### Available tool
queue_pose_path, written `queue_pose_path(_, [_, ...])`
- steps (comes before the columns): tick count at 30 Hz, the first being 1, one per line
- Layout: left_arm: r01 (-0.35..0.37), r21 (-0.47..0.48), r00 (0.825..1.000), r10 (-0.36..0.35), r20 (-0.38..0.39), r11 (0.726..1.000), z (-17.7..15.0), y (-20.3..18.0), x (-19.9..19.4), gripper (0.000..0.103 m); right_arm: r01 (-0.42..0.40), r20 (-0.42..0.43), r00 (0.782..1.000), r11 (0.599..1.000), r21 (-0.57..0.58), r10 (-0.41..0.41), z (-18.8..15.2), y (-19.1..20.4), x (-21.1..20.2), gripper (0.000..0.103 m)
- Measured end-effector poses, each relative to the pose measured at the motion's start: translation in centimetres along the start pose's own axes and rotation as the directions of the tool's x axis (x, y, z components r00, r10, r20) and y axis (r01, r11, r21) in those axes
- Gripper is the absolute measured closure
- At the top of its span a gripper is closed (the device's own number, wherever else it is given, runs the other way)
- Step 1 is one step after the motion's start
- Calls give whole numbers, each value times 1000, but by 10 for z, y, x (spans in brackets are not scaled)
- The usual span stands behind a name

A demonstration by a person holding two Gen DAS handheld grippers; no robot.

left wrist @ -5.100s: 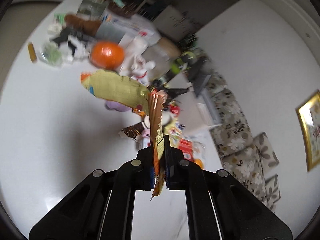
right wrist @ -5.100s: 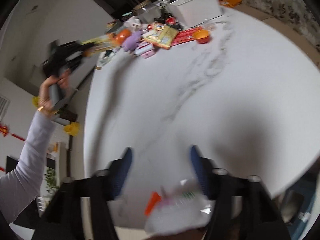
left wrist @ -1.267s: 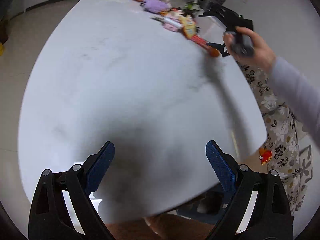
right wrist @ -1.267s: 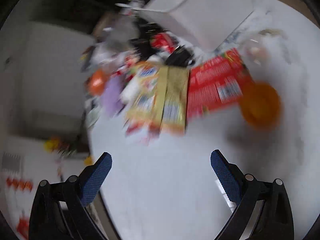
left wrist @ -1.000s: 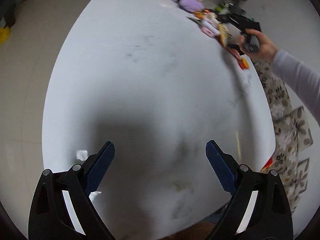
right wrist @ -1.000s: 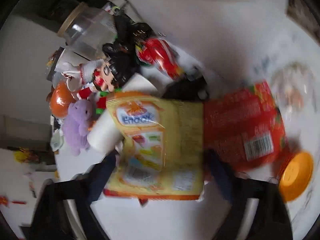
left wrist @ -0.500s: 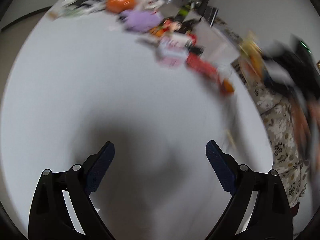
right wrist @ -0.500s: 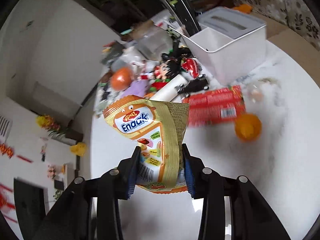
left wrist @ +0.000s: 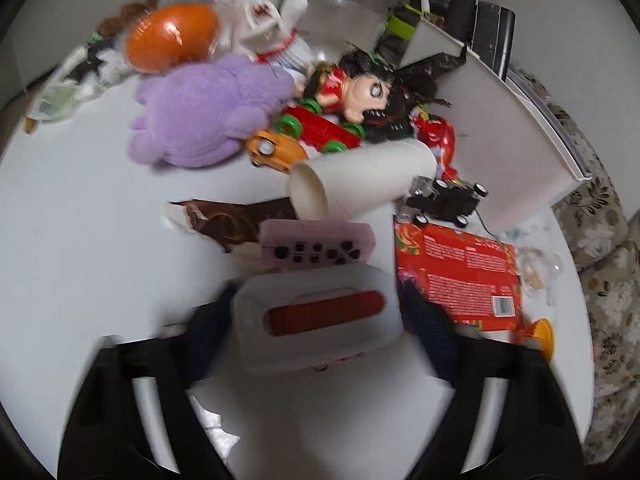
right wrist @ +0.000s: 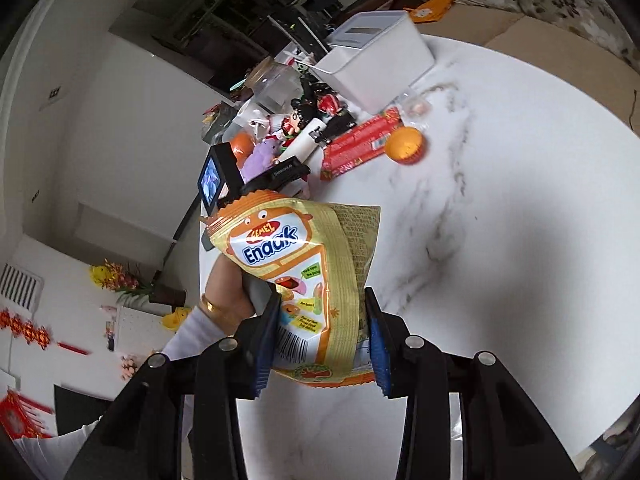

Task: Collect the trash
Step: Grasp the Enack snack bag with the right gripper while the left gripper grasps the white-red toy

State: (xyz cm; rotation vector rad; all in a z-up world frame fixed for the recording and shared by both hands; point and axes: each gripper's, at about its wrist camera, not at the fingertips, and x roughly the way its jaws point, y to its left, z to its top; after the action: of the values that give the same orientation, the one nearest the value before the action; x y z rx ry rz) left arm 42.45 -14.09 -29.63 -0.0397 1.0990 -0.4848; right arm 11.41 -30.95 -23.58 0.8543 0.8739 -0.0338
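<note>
Reaching into the clutter, the left gripper (left wrist: 318, 316) straddles a white carton with a red stripe (left wrist: 320, 316) lying on the white worktop (left wrist: 80, 240); its jaws have just been closing with the carton between them, though blur hides whether the pads press on it yet. Just beyond lie a pink packet (left wrist: 316, 248), a brown wrapper (left wrist: 232, 220), a tipped paper cup (left wrist: 360, 180), a red wrapper (left wrist: 460, 276), a purple plush toy (left wrist: 204, 112) and a doll (left wrist: 360, 92).

From the right wrist, the right gripper (right wrist: 320, 340) pinches a yellow Enaak snack bag (right wrist: 304, 272) by its lower part, lifted clear of the marble worktop (right wrist: 500, 260). Behind the bag, a hand (right wrist: 226, 280) holds the other gripper near the pile, where an orange cup (right wrist: 404, 144) sits beside the red wrapper (right wrist: 360, 140) and a white bin (right wrist: 380, 68).
</note>
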Motion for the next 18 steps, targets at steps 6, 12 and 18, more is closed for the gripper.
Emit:
queue_pose_path(6, [66,0,998,-66,26,998,-10,10,-37,32,-23,-2,1000,1000,7,23,-7,-4,-8,63])
queue_pose_path(12, [169,29,979,-171,114,985,-39,19,-124,32,-41,-34,999,998,-44,39,-10,1,-9,63])
queue_pose_path(18, [161,81,974,-172,149,984,-129,19,-206,32,-50,-100,994,991,-128,37,-28,1,-18,63])
